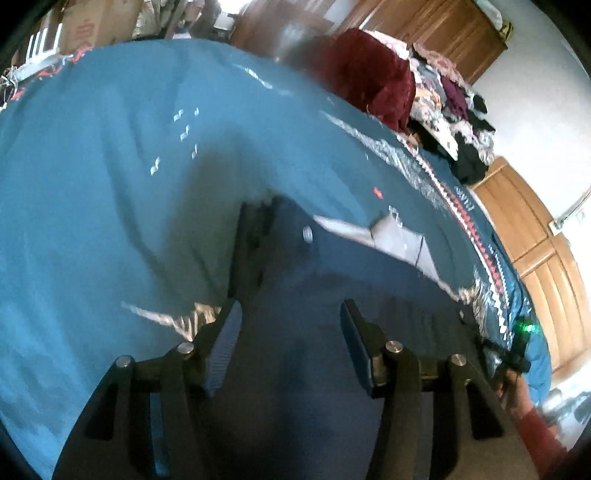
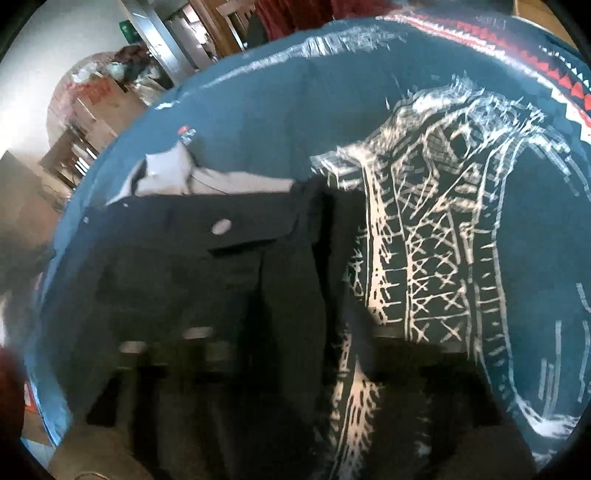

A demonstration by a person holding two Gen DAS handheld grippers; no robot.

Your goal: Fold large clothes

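A dark navy garment with a round button and a pale grey lining lies on the teal patterned bedspread. My left gripper is open just above the garment, its blue-padded fingers apart with dark cloth between them. In the right wrist view the same garment shows its button and pocket flap. My right gripper is a dark blur low in that view, over the cloth; its fingers are not distinguishable. The other hand and its device show at the right edge of the left wrist view.
A pile of clothes with a dark red item sits at the far side of the bed. Wooden wardrobe doors stand to the right. Cardboard boxes are beyond the bed at left. The bedspread carries white line patterns.
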